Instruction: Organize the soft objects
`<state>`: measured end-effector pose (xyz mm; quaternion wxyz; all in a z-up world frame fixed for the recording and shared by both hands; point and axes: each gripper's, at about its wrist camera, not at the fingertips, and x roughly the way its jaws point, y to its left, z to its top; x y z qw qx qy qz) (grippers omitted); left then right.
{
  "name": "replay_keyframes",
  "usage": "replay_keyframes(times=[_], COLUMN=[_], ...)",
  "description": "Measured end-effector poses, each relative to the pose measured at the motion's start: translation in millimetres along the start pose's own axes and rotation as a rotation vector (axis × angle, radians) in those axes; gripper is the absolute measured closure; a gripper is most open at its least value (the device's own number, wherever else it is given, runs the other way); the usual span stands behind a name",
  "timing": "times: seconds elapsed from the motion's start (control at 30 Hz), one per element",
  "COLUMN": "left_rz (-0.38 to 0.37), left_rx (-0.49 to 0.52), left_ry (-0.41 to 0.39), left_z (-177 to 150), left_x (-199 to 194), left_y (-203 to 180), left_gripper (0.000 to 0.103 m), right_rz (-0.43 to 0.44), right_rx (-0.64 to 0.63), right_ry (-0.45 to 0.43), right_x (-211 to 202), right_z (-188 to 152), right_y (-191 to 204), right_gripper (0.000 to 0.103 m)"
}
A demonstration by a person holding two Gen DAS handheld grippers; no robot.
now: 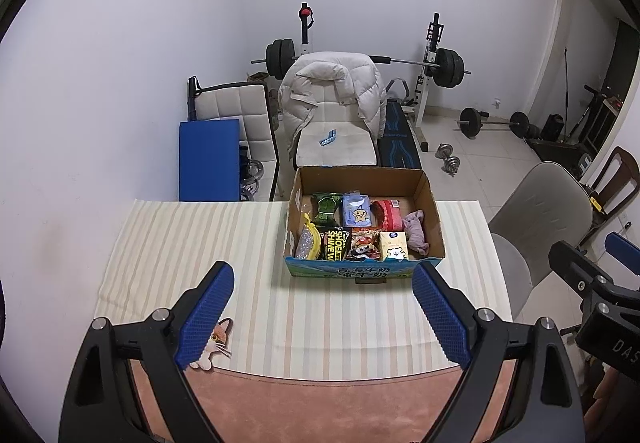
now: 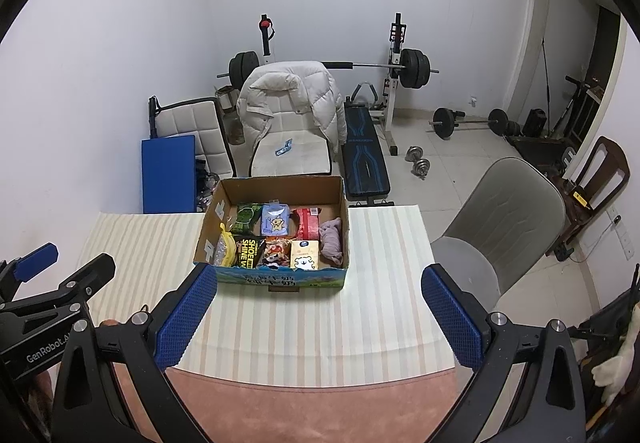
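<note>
Both tools held wide apart above the near edge of the bench, gripping nothing.

The left tool [image 1: 322, 317] and right tool [image 2: 320, 317] hover over the striped cloth [image 1: 320, 315]; a cat-shaped piece [image 1: 214, 343] lies by the left tool's left finger. Farther in, the cardboard box [image 2: 276, 281] sits on the cloth, packed with soft packets and a pink cloth [image 2: 333, 239] at its right side. Beyond the bench stands a chair draped with a white jacket [image 1: 332, 91].
</note>
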<state>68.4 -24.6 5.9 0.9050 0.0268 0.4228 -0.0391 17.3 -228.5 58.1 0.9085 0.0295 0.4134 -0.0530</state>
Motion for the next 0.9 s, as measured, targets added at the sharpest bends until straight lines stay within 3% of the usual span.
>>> replay_keyframes(times=[0.9], left_rz=[0.016], left_rx=[-0.001], left_ry=[-0.022], left_z=[-3.7], left_x=[-1.7], left_y=[-0.4], left_gripper=[0.012], right_rz=[-0.007], right_rx=[-0.001], right_ry=[-0.019], right_x=[1.0], right_z=[-3.0], right_y=[6.4], right_gripper=[0.0])
